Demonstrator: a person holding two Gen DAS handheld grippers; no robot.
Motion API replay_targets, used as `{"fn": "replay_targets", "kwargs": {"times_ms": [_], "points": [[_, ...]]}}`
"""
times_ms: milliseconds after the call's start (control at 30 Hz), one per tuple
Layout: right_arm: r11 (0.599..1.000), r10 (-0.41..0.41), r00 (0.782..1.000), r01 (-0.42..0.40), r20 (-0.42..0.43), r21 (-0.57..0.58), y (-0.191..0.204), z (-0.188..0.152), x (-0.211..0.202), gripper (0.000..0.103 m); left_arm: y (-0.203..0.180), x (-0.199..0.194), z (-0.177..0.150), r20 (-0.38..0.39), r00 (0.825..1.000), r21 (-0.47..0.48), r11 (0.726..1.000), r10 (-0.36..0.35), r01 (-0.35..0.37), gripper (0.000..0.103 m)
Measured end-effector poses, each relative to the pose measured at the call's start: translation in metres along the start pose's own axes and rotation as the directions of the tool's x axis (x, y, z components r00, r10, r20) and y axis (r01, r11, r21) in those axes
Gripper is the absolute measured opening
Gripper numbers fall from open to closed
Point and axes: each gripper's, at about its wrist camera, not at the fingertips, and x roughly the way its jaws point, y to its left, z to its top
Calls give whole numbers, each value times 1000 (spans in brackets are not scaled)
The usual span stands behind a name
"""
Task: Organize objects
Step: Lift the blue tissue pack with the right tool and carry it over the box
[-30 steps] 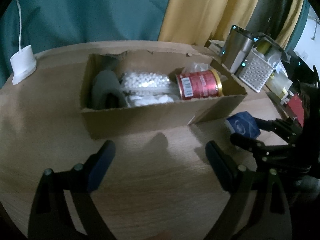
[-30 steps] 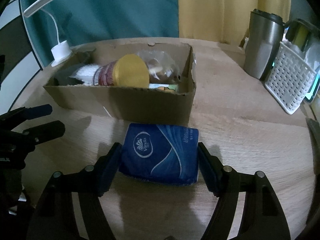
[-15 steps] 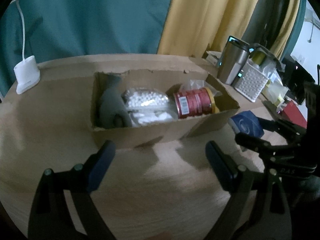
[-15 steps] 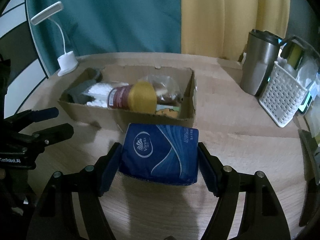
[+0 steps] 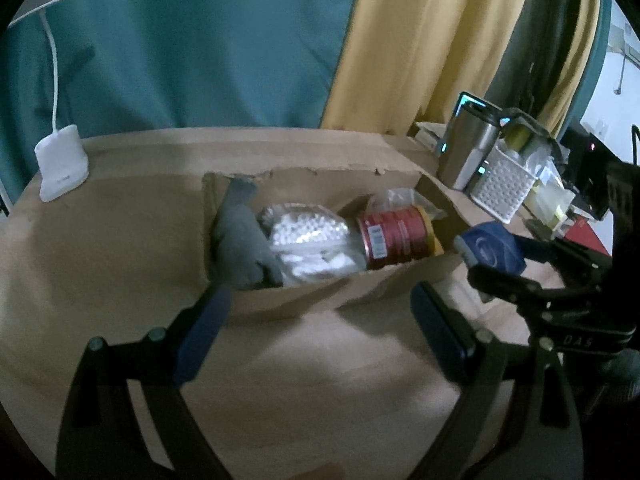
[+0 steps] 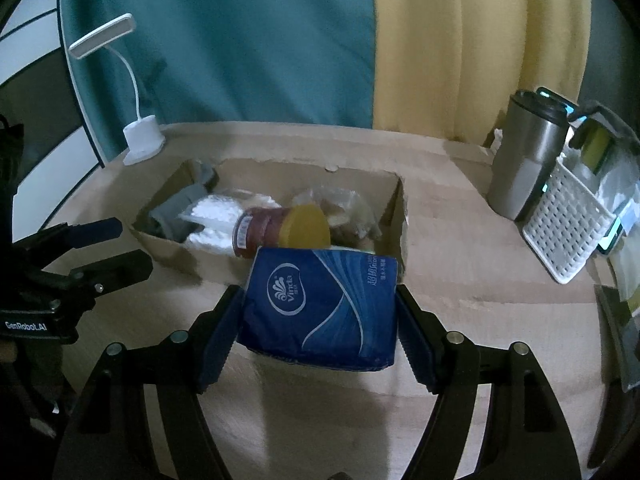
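Note:
My right gripper (image 6: pixel 318 328) is shut on a blue tissue pack (image 6: pixel 320 306) and holds it above the table, at the near wall of the cardboard box (image 6: pixel 394 208). The pack also shows in the left wrist view (image 5: pixel 490 246), by the box's right end. The box (image 5: pixel 280 304) holds a red can with a yellow lid (image 5: pixel 396 236), a bag of white beads (image 5: pixel 304 236), a grey cloth (image 5: pixel 240 236) and a clear bag (image 6: pixel 340 204). My left gripper (image 5: pixel 320 328) is open and empty, in front of the box.
A white desk lamp (image 6: pixel 140 140) stands at the back left of the wooden table. A steel tumbler (image 6: pixel 524 160) and a white perforated basket (image 6: pixel 568 224) stand to the right. Teal and yellow curtains hang behind the table.
My right gripper has lifted the tissue pack off the table and moved it toward the box. My left gripper has risen and the box looks farther away.

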Motion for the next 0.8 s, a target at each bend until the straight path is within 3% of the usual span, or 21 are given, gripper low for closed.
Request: {"fn": "replay_targets", "kwargs": {"times_ms": [800], "points": [[1000, 7, 1000, -7, -7, -28, 11, 30, 18, 77, 22, 7, 18, 24, 1000, -17, 1000, 3, -2, 93]]}}
